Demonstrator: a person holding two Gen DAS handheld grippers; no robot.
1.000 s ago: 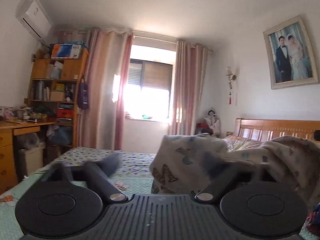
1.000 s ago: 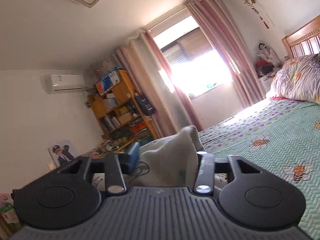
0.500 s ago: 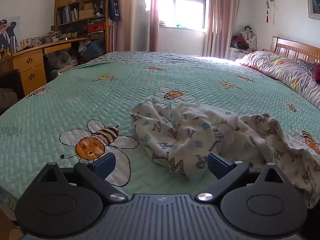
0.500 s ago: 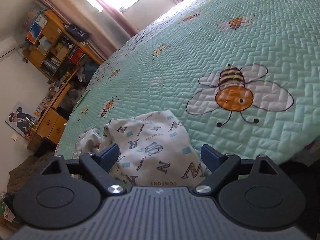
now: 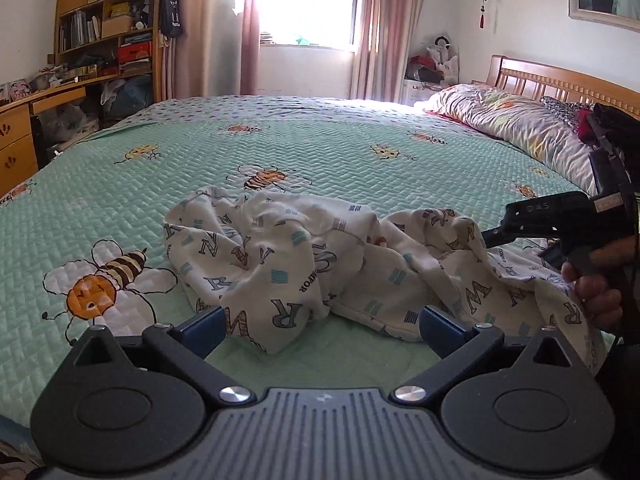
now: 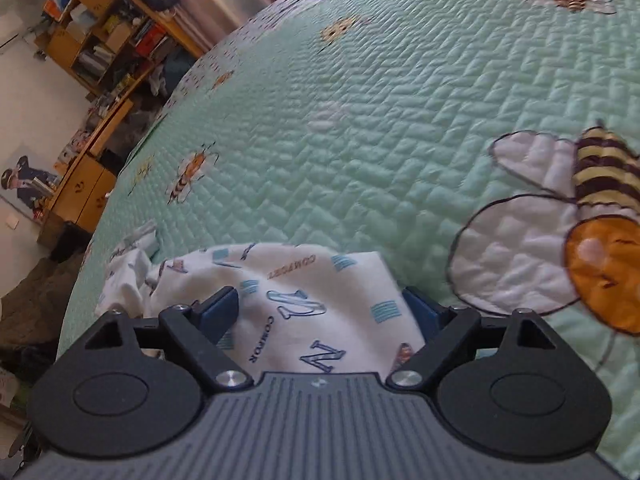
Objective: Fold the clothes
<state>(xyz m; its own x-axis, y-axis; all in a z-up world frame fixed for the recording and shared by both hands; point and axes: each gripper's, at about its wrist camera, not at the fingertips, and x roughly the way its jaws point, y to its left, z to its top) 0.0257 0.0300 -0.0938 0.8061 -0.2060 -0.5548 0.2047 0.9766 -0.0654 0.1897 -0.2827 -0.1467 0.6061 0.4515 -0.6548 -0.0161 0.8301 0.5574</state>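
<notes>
Garment (image 5: 304,264): white cloth printed with letters, lying crumpled on the green bee-print quilt (image 5: 320,148) near the bed's front edge. Your left gripper (image 5: 320,330): jaws spread wide, the blue pads to either side of the cloth's near folds, pressing on nothing. Your right gripper (image 6: 320,312): jaws have just been closing, a bulge of the same cloth (image 6: 304,300) between them; the right-hand pad sits against the fabric, but whether both pads press on it cannot be told. Your right hand (image 5: 600,280): wrapped around that gripper's handle, at the garment's right end.
</notes>
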